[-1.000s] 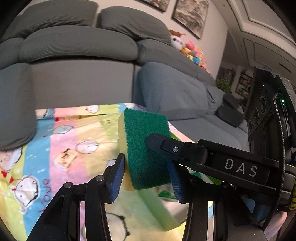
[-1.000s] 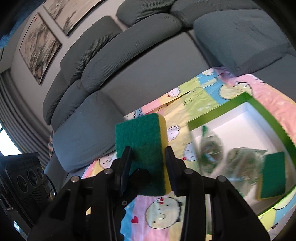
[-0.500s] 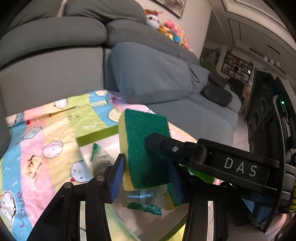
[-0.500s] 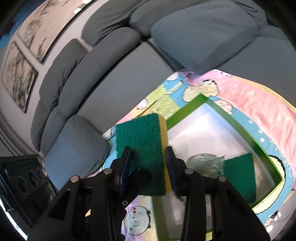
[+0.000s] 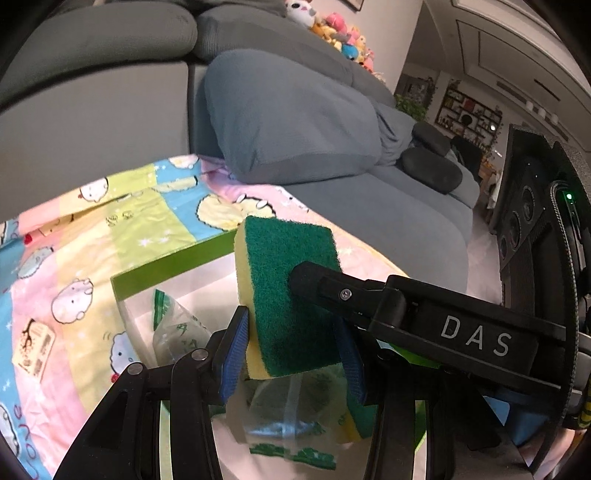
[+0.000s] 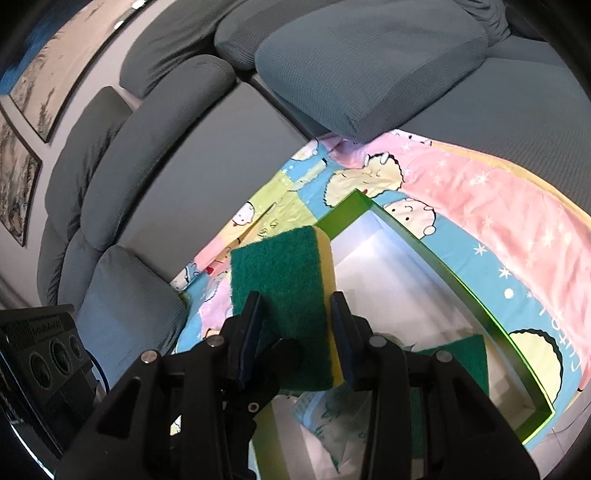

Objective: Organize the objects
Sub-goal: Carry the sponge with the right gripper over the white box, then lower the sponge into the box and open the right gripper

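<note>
A green-and-yellow sponge [image 5: 291, 302] stands upright between the blue pads of the left gripper [image 5: 293, 350], which is closed partway onto its two sides and holds it above a shallow green-rimmed box [image 5: 173, 264] with a white floor. From the right wrist camera the same sponge [image 6: 284, 306] shows its green scouring face toward the lens and its yellow foam along the right edge; the right gripper [image 6: 295, 332] is also closed partway on it, one finger on the green side and one on the yellow, so both tools grip the one sponge from opposite directions. In the left view the black finger of the right tool, marked DAS, reaches in from the right and presses on the green face. Below the sponge, inside the box [image 6: 436, 258], lie crumpled clear plastic bags [image 5: 177, 332] with green print and a second sponge [image 6: 461, 358] lying flat with its green side up, close to the box's right wall. The box sits on a pastel cartoon-print blanket [image 5: 92, 240] of pink, yellow, blue and green patches. The blanket is spread over the seat of a grey sofa [image 5: 288, 118], whose big cushion rests just behind the box. A row of stuffed toys [image 5: 340, 33] sits along the sofa's back, and framed pictures [image 6: 40, 85] hang on the wall at the left.
</note>
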Motion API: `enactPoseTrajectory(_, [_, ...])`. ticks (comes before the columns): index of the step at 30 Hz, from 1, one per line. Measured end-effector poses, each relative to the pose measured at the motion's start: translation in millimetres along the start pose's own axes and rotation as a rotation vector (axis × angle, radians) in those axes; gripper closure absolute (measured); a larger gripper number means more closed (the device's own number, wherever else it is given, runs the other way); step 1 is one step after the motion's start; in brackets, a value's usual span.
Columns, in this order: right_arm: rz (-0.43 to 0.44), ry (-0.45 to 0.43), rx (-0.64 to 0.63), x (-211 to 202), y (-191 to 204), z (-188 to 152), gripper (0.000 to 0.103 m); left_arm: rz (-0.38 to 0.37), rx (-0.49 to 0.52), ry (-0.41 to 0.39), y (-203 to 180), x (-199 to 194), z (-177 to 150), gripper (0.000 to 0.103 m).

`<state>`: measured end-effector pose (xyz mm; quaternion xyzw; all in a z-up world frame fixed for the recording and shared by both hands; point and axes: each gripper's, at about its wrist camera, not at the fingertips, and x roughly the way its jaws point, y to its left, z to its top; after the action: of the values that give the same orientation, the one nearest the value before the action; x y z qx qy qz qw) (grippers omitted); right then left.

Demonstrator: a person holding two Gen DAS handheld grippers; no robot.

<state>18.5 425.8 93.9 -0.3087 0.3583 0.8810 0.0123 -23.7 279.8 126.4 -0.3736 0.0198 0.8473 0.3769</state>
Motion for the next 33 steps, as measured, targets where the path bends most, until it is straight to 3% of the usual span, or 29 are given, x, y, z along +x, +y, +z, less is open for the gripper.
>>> enactPoseTrajectory(33, [-0.148,0.138,0.13,47.5,-40.7,-1.7,0.066,0.007,-0.099,0.191,10.1,50.6,-14.2,0.056])
